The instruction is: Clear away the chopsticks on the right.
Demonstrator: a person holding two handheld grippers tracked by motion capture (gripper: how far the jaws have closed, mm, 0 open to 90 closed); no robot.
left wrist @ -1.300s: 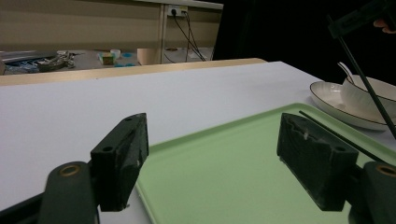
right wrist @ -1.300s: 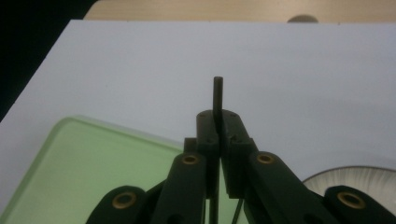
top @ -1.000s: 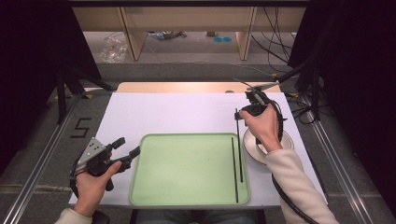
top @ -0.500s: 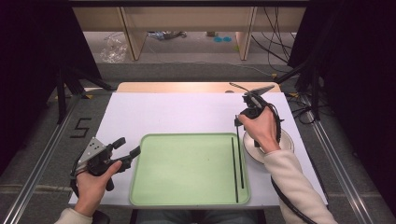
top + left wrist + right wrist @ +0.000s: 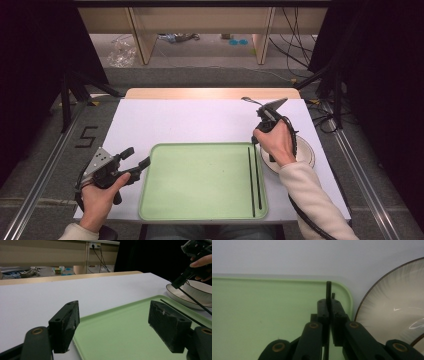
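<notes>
A light green tray [image 5: 200,180] lies at the table's near middle. Two thin black chopsticks [image 5: 249,180] run along its right side. My right gripper [image 5: 255,142] points down over the tray's far right corner. In the right gripper view it [image 5: 329,302] is shut on the far end of one chopstick [image 5: 328,288], with the second chopstick's tip [image 5: 333,295] just beside. The left gripper view has that held chopstick [image 5: 193,300] slanting down from the right gripper [image 5: 175,285]. My left gripper [image 5: 138,156] stands open at the tray's left edge [image 5: 82,350], nothing between its fingers.
A white plate with a dark rim [image 5: 305,150] sits right of the tray, and a bowl [image 5: 200,291] rests on it. The white table sheet [image 5: 190,120] stretches beyond the tray. Cables and table legs lie on the floor past the far edge.
My right hand and gripper have come slightly nearer and lower, toward the tray's far right corner. The left gripper has stayed where it was.
</notes>
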